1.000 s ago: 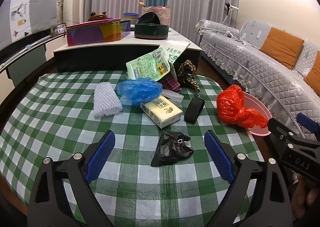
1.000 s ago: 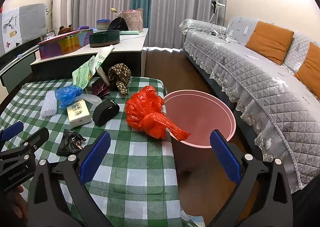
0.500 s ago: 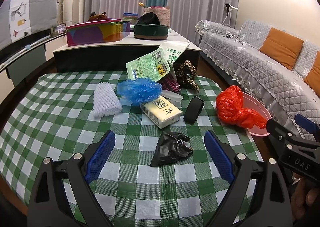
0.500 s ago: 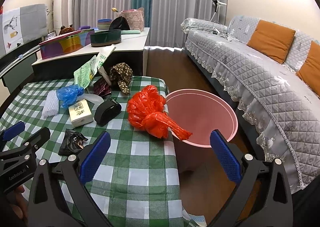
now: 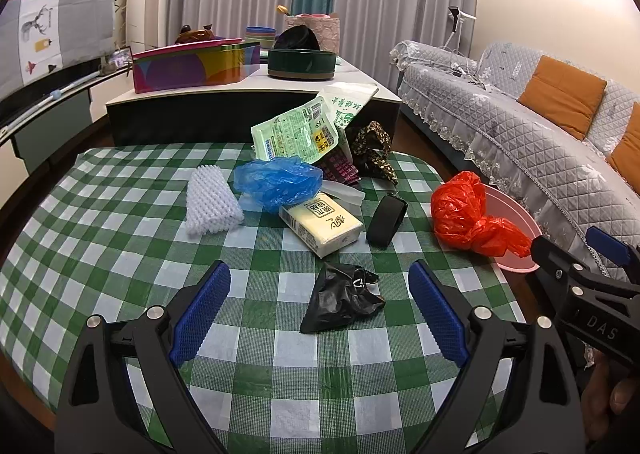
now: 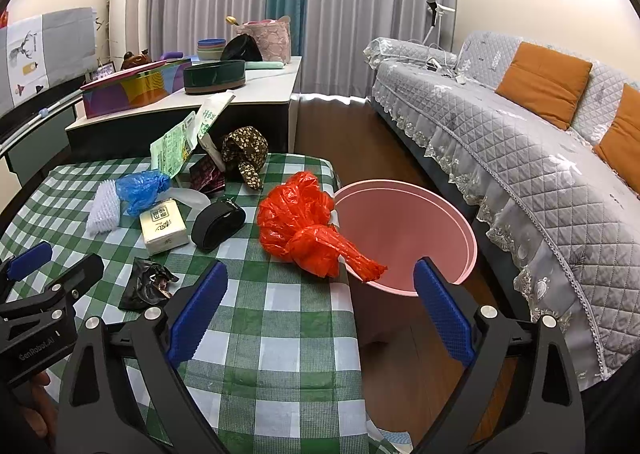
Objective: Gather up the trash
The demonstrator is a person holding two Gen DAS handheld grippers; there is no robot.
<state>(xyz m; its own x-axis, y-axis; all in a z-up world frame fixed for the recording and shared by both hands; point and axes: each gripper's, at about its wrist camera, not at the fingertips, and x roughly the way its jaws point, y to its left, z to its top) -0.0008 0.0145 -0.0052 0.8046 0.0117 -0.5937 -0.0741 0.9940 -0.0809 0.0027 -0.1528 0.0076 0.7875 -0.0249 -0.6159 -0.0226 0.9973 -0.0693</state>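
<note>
**Trash spread on a checked table, both grippers agape**

Green-and-white checked cloth covers the table, with grey curtains and a low white-topped cabinet behind it. At the left of the litter lies a white foam net sleeve, then a crumpled blue plastic bag under a leaning green printed packet whose lettering is too small to read. A cream tissue pack bears dark Chinese characters on its top. Nearer the camera sits a crumpled black bag, directly ahead of the left gripper, whose blue-padded jaws stand wide apart and hold nothing. A black band lies beside the tissue pack, and a red plastic bag rests at the table's right edge, its tail hanging over the rim of a pink bin.

From the left wrist view the bin is only a sliver, and "DAS" shows on the other tool's body. The right wrist view shows the bin's whole mouth standing on the wooden floor against the table, with the grey quilted sofa beyond; there the left tool reads what looks like "GenRobot.AI". The right gripper is likewise spread wide and holds nothing, hovering over the table edge just short of the red bag.
</note>
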